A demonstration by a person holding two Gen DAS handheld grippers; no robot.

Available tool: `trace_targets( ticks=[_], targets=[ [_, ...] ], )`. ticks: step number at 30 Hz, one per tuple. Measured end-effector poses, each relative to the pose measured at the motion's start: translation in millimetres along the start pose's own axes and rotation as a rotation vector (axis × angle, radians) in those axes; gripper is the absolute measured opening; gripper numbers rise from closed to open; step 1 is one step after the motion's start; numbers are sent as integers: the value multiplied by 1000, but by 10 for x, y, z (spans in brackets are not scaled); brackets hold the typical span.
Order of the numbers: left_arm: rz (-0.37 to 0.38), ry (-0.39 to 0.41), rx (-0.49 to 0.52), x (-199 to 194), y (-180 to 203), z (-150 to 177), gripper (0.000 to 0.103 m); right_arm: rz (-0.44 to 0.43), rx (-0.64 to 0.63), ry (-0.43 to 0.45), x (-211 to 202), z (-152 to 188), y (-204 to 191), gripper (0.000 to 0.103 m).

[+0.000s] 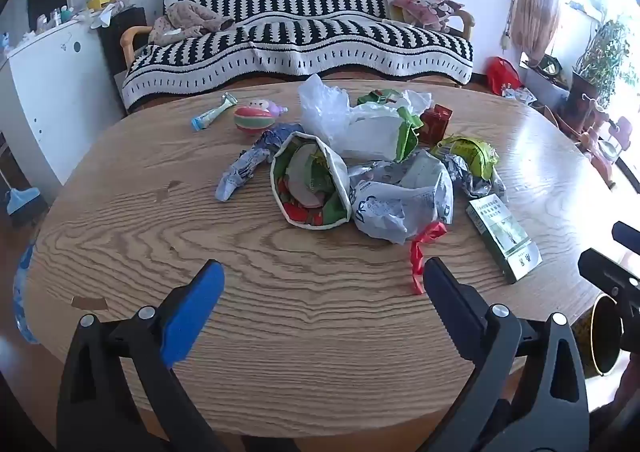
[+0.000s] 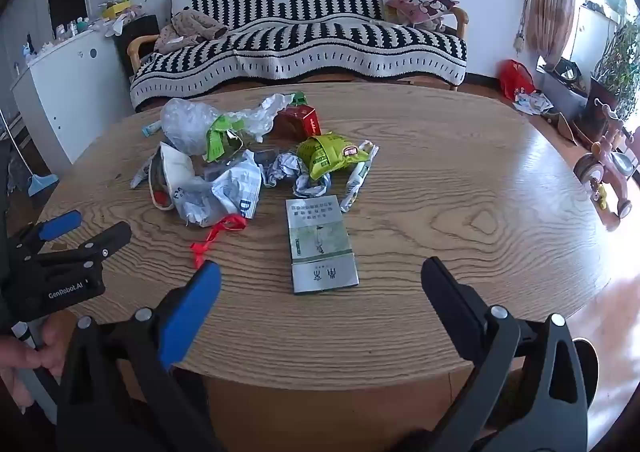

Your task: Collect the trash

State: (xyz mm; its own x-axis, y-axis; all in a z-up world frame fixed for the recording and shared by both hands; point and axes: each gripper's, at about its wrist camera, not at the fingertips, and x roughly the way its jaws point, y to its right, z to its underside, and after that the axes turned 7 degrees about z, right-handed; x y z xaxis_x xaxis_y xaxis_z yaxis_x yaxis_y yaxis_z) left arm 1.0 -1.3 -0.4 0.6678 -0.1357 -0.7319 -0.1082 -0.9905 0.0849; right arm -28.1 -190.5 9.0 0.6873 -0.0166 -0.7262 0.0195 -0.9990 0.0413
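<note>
Clearly, little of the collecting can be judged as done: the trash is seen lying in a loose heap on the table point(image 1: 120, 188), and nothing is held by either tool. The left gripper point(image 1: 322, 280) is kept above the near edge with its jaws spread wide and empty; the right gripper point(image 2: 320, 282) is likewise wide apart and empty, with the flat green pack point(image 2: 322, 244) lying between and just beyond its fingertips. That pack is set apart from the heap and looks the easiest first pick.

Behind it the heap is made up of a crumpled printed bag point(image 1: 400, 204), a red ribbon point(image 1: 420, 252) trailing toward the near edge, an open round carton point(image 1: 310, 182), a clear bag point(image 1: 332, 112), a lime wrapper point(image 2: 332, 154), a red box point(image 2: 298, 122) and a twisted blue wrapper point(image 1: 248, 164). Farther left, well apart from the heap, a small tube point(image 1: 212, 112) and a toy ball point(image 1: 254, 118) are seen; whether these count as trash cannot be told.

A dark round bin point(image 1: 604, 336) is partly seen beyond the table's right edge, below the right tool; it is judged the likely place for the pieces, though its contents are hidden. Every piece on the table is therefore left to be picked and carried over
</note>
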Motion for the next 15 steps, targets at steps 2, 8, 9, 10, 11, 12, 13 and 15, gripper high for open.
trace_targets(
  ticks=[2, 8, 9, 10, 11, 12, 13, 15],
  targets=[
    [3, 13, -13, -13, -25, 1, 97, 0, 1, 3, 3, 0, 1, 97],
    [-4, 7, -9, -19, -43, -7, 97, 0, 1, 5, -2, 6, -5, 97],
    [-4, 6, -10, -21, -51, -10, 97, -1, 1, 6, -9, 9, -7, 97],
    [-5, 7, -12, -25, -61, -14, 97, -1, 1, 8, -35, -1, 3, 97],
    [-5, 8, -13, -31, -73, -19, 97, -3, 2, -1, 29, 15, -24, 97],
    [-5, 8, -14, -35, -85, -26, 97, -2, 3, -1, 30, 20, -26, 97],
    [-6, 7, -14, -38, -97, -32, 97, -3, 4, -2, 33, 26, -28, 97],
    [-12, 7, -7, -9, -32, 4, 97, -4, 3, -2, -4, 22, -22, 97]
  ],
)
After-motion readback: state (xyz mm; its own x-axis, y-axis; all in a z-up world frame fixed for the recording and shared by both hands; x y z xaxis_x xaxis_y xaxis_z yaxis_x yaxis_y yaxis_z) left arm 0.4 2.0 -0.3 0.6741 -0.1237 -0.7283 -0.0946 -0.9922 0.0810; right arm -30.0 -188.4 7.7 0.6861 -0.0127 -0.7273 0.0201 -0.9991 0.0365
